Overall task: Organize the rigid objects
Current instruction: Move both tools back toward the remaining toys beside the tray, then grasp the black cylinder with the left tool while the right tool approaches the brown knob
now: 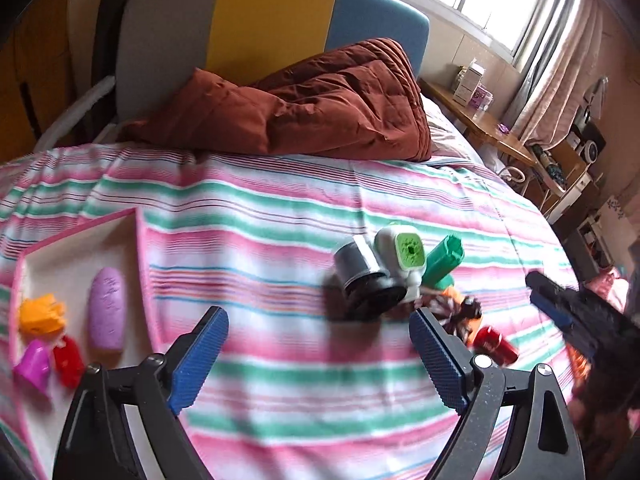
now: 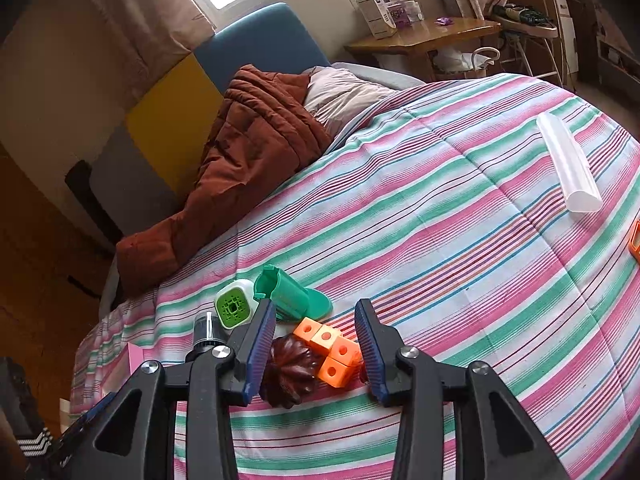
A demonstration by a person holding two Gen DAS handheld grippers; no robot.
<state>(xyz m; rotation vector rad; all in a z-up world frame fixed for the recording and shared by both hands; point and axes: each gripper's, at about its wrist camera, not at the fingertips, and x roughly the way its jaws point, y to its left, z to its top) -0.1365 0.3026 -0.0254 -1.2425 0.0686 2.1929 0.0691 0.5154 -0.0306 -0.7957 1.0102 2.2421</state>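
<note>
On the striped bedspread (image 1: pixel 280 216) lies a small pile: a grey-black cylinder (image 1: pixel 362 280), a white cube with a green face (image 1: pixel 402 254), a green holder (image 1: pixel 442 262), a dark brown fluted piece (image 2: pixel 292 372), joined orange cubes (image 2: pixel 330 350) and a red piece (image 1: pixel 496 346). My left gripper (image 1: pixel 318 360) is open wide over bare bedspread, short of the pile, with nothing between its fingers. My right gripper (image 2: pixel 316 346) is open. In its own view its pads frame the brown piece and the orange cubes. It also shows in the left wrist view as the right gripper (image 1: pixel 560 312), beside the pile.
A pink-rimmed tray (image 1: pixel 140 248) at the left holds a purple oval (image 1: pixel 106 312) and small orange, magenta and red toys. A rust-brown quilt (image 1: pixel 320 104) lies by the headboard. A clear tube (image 2: pixel 568 164) rests farther along the bed. A wooden desk (image 2: pixel 424 36) stands beyond.
</note>
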